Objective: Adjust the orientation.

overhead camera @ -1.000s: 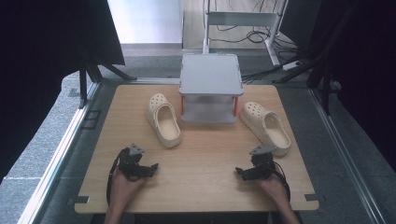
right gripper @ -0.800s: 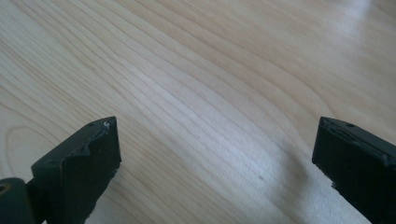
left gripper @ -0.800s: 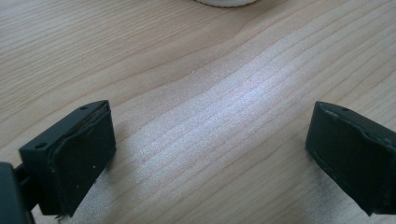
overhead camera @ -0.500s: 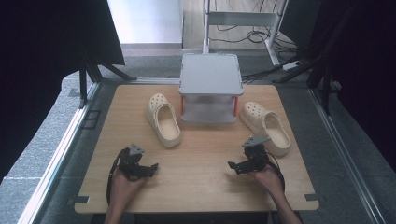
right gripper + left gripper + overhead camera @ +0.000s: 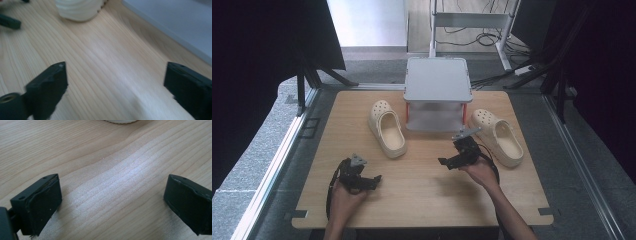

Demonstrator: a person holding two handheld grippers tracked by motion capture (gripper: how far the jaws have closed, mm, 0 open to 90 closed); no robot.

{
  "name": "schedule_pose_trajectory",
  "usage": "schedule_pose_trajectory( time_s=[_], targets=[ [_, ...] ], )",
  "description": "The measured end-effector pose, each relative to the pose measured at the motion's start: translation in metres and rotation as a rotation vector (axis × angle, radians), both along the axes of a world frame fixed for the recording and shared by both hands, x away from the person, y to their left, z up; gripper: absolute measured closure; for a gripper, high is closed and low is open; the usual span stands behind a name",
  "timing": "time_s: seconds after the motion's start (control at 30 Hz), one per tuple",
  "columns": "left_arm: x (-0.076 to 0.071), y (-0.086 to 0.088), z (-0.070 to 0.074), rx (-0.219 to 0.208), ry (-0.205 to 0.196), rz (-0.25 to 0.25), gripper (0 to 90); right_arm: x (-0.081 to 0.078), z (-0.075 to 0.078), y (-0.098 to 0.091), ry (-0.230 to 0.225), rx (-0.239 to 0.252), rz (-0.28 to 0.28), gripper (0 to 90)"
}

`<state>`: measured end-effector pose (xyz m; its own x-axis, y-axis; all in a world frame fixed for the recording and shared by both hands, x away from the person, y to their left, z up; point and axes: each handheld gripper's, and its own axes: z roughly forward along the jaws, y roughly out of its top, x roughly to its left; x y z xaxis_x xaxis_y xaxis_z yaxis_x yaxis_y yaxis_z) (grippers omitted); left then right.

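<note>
Two cream clogs lie on the wooden table (image 5: 422, 195). The left clog (image 5: 387, 128) sits left of a grey two-tier shelf (image 5: 438, 80), and the right clog (image 5: 497, 136) sits to the shelf's right. My left gripper (image 5: 371, 181) rests near the front left, open, with bare wood between its jaws (image 5: 112, 197). Raised in front of the shelf is my right gripper (image 5: 451, 159), just left of the right clog. It is open and empty (image 5: 115, 82), with the left clog's heel (image 5: 78, 8) and the shelf's base (image 5: 175, 17) ahead of it.
Dark curtains flank the table on both sides. A metal frame and cables stand on the floor behind the shelf. Bare wood stretches between the two grippers along the table's front.
My right gripper has lifted and moved forward and left, from the front right of the table to just before the shelf. The left gripper has stayed put.
</note>
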<state>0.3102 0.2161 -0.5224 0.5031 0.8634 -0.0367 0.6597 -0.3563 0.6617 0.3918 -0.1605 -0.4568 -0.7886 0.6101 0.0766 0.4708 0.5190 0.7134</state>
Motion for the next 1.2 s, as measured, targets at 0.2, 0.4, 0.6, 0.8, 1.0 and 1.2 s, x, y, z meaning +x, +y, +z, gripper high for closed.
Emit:
schedule_pose_trajectory(
  time_s=[0.2,0.4,0.6,0.8,1.0,1.2],
  targets=[
    [0.0,0.0,0.0,0.001,-0.001,-0.001,1.4,0.023,0.014,0.031,-0.004,0.01,0.015,9.1],
    [0.0,0.0,0.0,0.0,0.0,0.0,1.4,0.043,0.021,0.066,-0.021,0.006,0.038,14.1],
    [0.0,0.0,0.0,0.0,0.0,-0.002,1.4,0.064,0.018,0.099,0.012,0.027,0.012,23.8],
    [0.0,0.0,0.0,0.0,-0.002,0.001,1.4,0.082,0.014,0.128,0.045,0.06,-0.016,31.3],
    [0.0,0.0,0.0,0.001,-0.002,0.0,1.4,0.093,0.006,0.158,0.029,0.017,-0.033,40.4],
    [0.0,0.0,0.0,0.001,-0.001,0.0,1.4,0.102,-0.002,0.177,0.009,-0.042,-0.089,47.4]
  ],
)
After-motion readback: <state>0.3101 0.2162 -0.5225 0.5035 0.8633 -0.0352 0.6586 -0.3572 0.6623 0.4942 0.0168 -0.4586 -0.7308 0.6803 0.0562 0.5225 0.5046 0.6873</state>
